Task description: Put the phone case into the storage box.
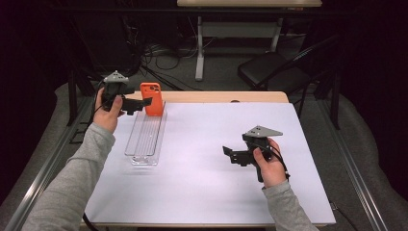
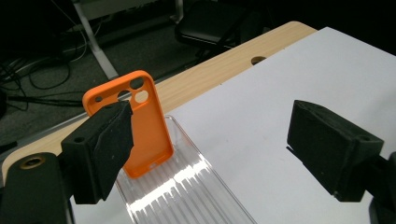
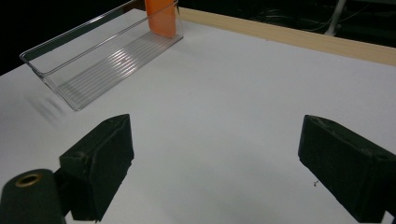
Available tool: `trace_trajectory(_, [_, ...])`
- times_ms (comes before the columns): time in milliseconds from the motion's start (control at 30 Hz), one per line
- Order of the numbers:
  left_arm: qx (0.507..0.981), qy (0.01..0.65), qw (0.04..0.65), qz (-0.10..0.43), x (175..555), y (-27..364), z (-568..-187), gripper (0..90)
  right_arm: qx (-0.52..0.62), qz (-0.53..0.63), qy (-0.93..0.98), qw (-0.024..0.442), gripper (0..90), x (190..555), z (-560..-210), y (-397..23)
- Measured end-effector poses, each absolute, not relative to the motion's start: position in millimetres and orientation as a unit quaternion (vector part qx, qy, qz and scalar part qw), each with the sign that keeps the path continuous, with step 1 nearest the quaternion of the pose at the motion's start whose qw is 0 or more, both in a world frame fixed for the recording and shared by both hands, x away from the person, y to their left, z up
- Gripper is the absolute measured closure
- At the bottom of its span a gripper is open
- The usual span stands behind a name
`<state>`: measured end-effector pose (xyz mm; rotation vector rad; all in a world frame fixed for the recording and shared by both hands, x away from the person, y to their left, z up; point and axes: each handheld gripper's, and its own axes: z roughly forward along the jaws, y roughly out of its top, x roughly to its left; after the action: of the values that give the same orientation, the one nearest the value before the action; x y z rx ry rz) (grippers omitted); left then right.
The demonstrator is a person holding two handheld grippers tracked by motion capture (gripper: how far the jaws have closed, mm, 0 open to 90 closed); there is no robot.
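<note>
The orange phone case (image 1: 152, 98) stands upright at the far end of the clear tray (image 1: 144, 139), its long axis vertical, camera cut-outs at the top, leaning slightly toward the far side. In the left gripper view the case (image 2: 142, 126) sits behind your left-hand jaw, at the left edge of the gap rather than centred in it; whether that jaw touches the case cannot be told.

Your left tongs (image 1: 137, 104) are open, jaws wide apart, and hold nothing. They are just beside the case, on its left in the scene, pointing right toward it. Judgement: the coming move turns on that offset. To grip the case across its width, you would need to shift the left tongs so that the case stands between the jaws, then close.

Your right tongs (image 1: 232, 154) are also open and empty, hovering over bare tabletop (image 1: 216, 192) at the near right, well apart from the case. The left hand is plainly the nearer.

The tray runs lengthwise from near to far, along the left part of the tabletop, and is otherwise empty. Its low clear walls flank the foot of the case; a low approach risks knocking the tray wall or tipping the case. Nothing else stands between the left tongs and the case. A black chair (image 1: 269, 70) and cables lie beyond the far edge, out of the way.
</note>
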<state>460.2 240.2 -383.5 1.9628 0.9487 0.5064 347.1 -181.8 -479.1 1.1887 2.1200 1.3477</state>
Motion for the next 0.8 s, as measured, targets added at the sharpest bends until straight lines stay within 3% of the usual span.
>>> trace_trajectory(433, [0.785, 0.354, 0.468, 0.196, 425.5, 238.9, -390.7, 14.8, 0.42, 0.467, 0.755, 0.188, 3.6, 341.1, -472.3, -186.0])
trace_trajectory(800, [0.785, 0.332, 0.487, 0.19, 398.5, 237.3, -393.1, 8.5, 0.412, 0.464, 0.759, 0.196, 0.0, 332.5, -465.8, -191.4])
